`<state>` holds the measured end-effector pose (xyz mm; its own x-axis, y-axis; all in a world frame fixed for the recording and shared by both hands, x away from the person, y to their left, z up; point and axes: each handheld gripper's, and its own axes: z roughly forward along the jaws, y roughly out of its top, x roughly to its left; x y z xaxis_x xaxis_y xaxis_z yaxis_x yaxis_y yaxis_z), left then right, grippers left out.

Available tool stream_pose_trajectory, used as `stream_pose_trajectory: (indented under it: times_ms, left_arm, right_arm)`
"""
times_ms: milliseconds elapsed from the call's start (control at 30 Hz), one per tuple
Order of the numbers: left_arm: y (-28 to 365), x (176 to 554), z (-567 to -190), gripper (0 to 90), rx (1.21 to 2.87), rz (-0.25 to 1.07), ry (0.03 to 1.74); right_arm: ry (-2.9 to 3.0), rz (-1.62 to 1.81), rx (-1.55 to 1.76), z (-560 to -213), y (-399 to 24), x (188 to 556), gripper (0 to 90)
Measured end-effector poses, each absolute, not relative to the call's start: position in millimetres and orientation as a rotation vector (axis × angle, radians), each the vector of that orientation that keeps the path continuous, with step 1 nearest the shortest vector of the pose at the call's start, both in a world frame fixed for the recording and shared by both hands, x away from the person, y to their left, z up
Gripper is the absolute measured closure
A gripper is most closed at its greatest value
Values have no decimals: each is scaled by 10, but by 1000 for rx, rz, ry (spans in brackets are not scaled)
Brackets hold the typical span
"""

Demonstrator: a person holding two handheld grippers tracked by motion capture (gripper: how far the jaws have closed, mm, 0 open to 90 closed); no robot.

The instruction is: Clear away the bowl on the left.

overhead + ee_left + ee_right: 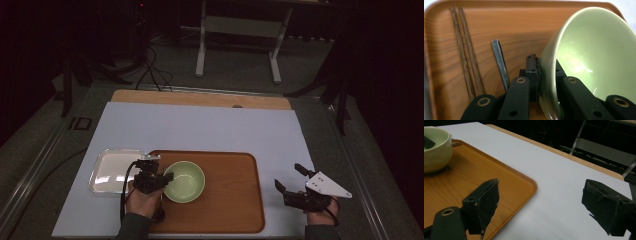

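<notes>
Near the worktop's front-left corner lies a metal tray (pixel 111 170), touching the wooden tray (pixel 230 200) on its right. The left tongs (pixel 161 178) clamp the rim of the pale green bowl (pixel 185 181) at the wooden tray's left end, beside 2 chopsticks (pixel 466 53) and a dark utensil (pixel 500 63). The right tongs (pixel 289 178) gape empty near the worktop's front-right corner.

A small metal tray (pixel 112 170) lay on the white table (pixel 210 127), touching the wooden tray's (pixel 235 200) left edge; cables (pixel 152 70) crossed the floor.
</notes>
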<state>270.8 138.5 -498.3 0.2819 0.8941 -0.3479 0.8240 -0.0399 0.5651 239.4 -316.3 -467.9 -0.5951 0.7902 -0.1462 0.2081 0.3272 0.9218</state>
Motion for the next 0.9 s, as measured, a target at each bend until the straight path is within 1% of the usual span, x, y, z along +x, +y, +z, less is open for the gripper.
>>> stream_pose_trajectory:
  times_ms: [433,633,767,800,833,900]
  left_arm:
    - [1381,2735,-5061,823,1870,95,1561]
    - [1394,2731,-5077,799,1863,84,1556]
    - [1408,2723,-5045,691,1855,99,1541]
    - [1431,2714,-5011,691,1846,118,1535]
    - [1443,2707,-4995,637,1842,127,1535]
    - [1483,2691,-4953,599,1831,145,1533]
  right_arm:
    - [2001,1260,875,-4681,-3158,2394,136]
    - [2001,1261,875,-4682,-3155,2396,136]
    - [2003,1260,874,-4682,-3153,2396,136]
    - [2002,1261,874,-4682,-3154,2395,136]
    - [2002,1260,872,-4680,-3155,2394,136]
    - [2001,1260,871,-4679,-3154,2393,136]
